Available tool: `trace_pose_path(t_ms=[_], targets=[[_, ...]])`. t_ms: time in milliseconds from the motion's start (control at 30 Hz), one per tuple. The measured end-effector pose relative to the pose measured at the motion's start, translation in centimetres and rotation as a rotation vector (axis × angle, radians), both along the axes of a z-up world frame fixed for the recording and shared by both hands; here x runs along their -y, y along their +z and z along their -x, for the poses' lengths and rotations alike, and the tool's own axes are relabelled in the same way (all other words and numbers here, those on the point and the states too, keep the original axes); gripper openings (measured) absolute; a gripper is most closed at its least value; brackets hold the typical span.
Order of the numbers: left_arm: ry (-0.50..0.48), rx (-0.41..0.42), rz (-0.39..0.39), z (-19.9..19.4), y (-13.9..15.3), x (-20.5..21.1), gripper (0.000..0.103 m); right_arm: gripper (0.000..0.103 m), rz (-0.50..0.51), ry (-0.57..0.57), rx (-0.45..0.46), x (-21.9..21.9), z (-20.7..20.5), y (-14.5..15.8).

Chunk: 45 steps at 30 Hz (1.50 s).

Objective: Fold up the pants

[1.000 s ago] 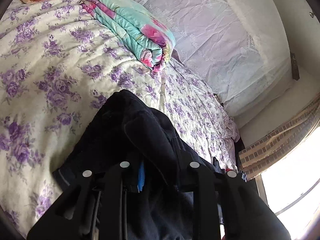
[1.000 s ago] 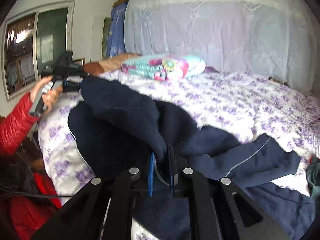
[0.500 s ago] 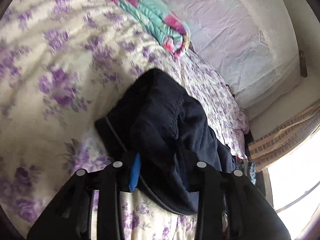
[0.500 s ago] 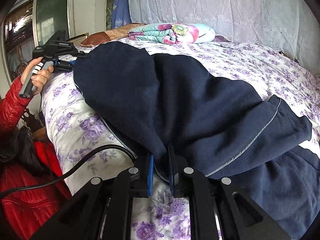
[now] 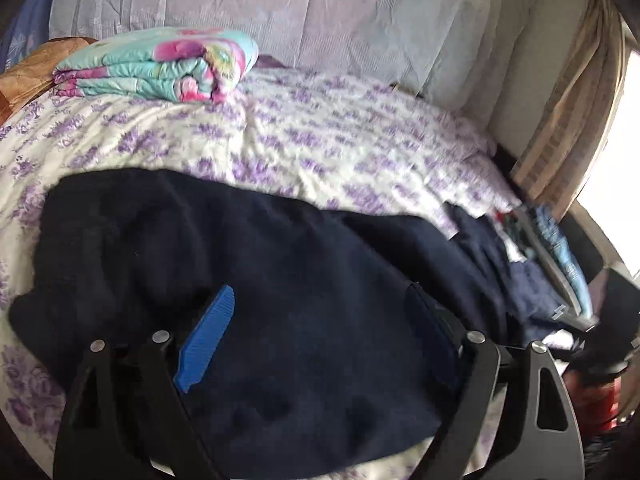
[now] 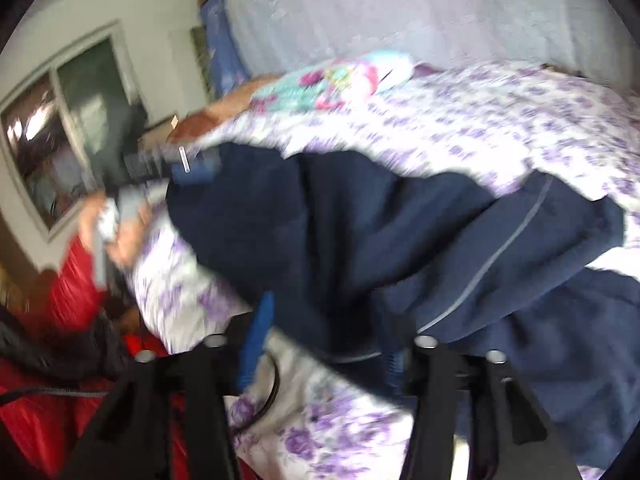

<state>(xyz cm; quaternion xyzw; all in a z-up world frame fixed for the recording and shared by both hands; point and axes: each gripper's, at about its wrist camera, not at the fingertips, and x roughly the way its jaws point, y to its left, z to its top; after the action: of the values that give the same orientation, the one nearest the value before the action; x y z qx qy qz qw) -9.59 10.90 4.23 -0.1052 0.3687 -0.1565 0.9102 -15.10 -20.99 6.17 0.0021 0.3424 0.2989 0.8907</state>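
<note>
Dark navy pants (image 5: 280,280) with a thin grey side stripe lie folded over on the purple-flowered bedspread (image 5: 340,140); they also show in the right wrist view (image 6: 380,240). My left gripper (image 5: 320,320) is open, its blue-padded fingers (image 5: 208,336) spread wide over the pants. My right gripper (image 6: 328,344) is open too, its fingers spread around the pants' near edge. The left gripper also shows in the right wrist view (image 6: 160,164), at the pants' far left corner.
A folded teal and pink quilt (image 5: 160,66) and a brown pillow (image 5: 24,76) lie at the head of the bed. Other clothes (image 5: 552,264) are piled at the bed's right end. A white curtain hangs behind; a window (image 6: 52,140) is at left.
Both grippers have opened and let go of the pants, which now lie flat, folded, on the bed. Both cameras have swung; the right view is blurred by motion.
</note>
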Motion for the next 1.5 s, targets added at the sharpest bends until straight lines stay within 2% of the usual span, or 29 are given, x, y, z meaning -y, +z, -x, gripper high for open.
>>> trace_pose_path(t_ms=[67,100,133,167,200,267,333,467,533,633,700,767,800,867,933,1000,1067,1167,1267,1367,1500], targets=[[0.043,0.049,-0.121,-0.3,-2.3,1.0,0.085,0.089,-0.015,-0.133,0.063,2.0,-1.1,2.5],[0.037,0.07,-0.185,0.2,-2.0,1.7,0.099,0.093,0.004,-0.232,0.1,2.9,-2.0,3.5],[0.012,0.087,-0.233,0.5,-1.7,2.5,0.098,0.098,0.034,-0.332,0.13,3.5,-3.2,4.4],[-0.02,0.087,-0.274,0.8,-1.8,3.3,0.098,0.099,0.064,-0.406,0.141,4.0,-4.8,4.9],[-0.029,0.062,-0.342,0.7,-2.3,4.1,0.098,0.099,0.093,-0.451,0.127,4.2,-6.7,5.1],[-0.026,0.068,-0.42,0.8,-2.2,5.1,0.099,0.099,0.158,-0.516,0.079,4.1,-10.5,4.6],[-0.022,0.081,-0.433,0.8,-2.0,5.1,0.099,0.099,0.201,-0.536,0.03,3.7,-13.7,3.4],[-0.021,0.05,-0.345,0.4,-1.9,4.2,0.099,0.099,0.241,-0.582,-0.131,3.9,-18.8,-0.2],[-0.018,0.053,-0.341,0.3,-1.9,4.3,0.099,0.099,0.26,-0.62,-0.204,4.6,-20.6,-1.7],[-0.012,0.057,-0.378,0.4,-2.1,4.9,0.099,0.099,0.333,-0.65,-0.209,4.8,-22.0,-3.1],[-0.013,0.06,-0.373,0.5,-2.1,4.9,0.099,0.09,0.35,-0.655,-0.229,5.2,-22.6,-3.8],[-0.015,0.059,-0.361,0.4,-2.0,4.7,0.099,0.062,0.3,-0.652,-0.262,6.3,-22.8,-4.5],[-0.015,0.058,-0.359,0.4,-2.1,4.7,0.099,0.056,0.276,-0.659,-0.254,6.9,-22.5,-4.5],[-0.016,0.057,-0.362,0.4,-2.1,4.7,0.099,0.016,0.207,-0.65,-0.234,8.0,-21.6,-4.1],[-0.016,0.057,-0.361,0.4,-2.1,4.7,0.099,0.015,0.103,-0.649,-0.206,9.3,-19.9,-3.1],[-0.016,0.056,-0.358,0.4,-2.1,4.7,0.099,0.015,0.069,-0.66,-0.143,10.3,-17.7,-1.5],[-0.017,0.056,-0.359,0.5,-2.1,4.7,0.099,0.015,-0.007,-0.672,-0.088,12.0,-14.5,0.3],[-0.017,0.057,-0.359,0.5,-2.1,4.7,0.099,0.015,-0.145,-0.706,-0.012,15.0,-8.1,2.9],[-0.017,0.057,-0.358,0.5,-2.1,4.7,0.099,0.015,-0.21,-0.772,0.045,18.2,-1.4,3.9],[-0.017,0.057,-0.358,0.5,-2.1,4.7,0.099,0.015,-0.266,-0.844,-0.009,21.6,3.3,1.9],[-0.016,0.057,-0.358,0.5,-2.1,4.7,0.099,0.016,-0.379,-0.869,-0.226,24.7,4.0,-4.4]])
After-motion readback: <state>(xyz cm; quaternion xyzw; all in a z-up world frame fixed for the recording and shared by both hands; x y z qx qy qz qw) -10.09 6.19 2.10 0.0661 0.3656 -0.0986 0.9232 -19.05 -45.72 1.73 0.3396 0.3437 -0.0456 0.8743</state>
